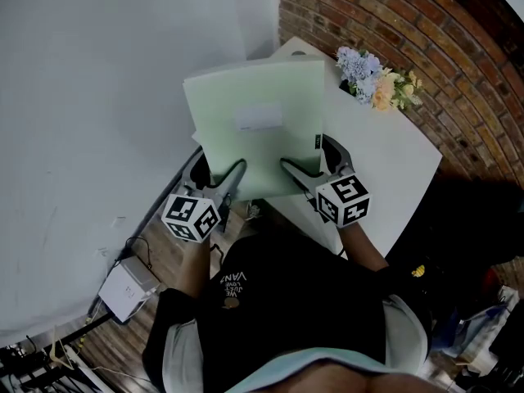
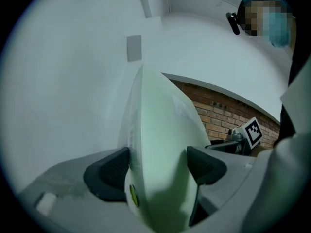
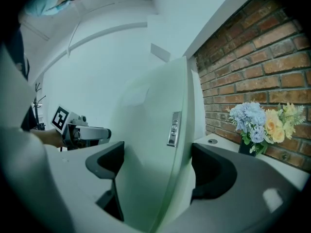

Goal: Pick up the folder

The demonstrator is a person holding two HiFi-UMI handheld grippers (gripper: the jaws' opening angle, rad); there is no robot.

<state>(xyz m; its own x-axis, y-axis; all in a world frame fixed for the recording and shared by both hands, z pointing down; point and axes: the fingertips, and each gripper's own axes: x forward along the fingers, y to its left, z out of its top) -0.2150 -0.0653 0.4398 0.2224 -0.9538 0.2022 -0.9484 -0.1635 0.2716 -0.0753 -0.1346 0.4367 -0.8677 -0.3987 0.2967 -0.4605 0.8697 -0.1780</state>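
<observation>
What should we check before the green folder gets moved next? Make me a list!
1. Left gripper grips the folder: ok, both pads press on it.
2. Right gripper grips the folder: ok, the folder sits between its jaws.
3. Both grippers hold the same edge: ok, both are on the near edge.
4. Flowers out of the way: ok, they stand apart from the folder, by the brick wall.
5. Folder clear of the table: seems ok, it is held up on end.
6. Nothing slipping out of the folder: cannot tell.
</observation>
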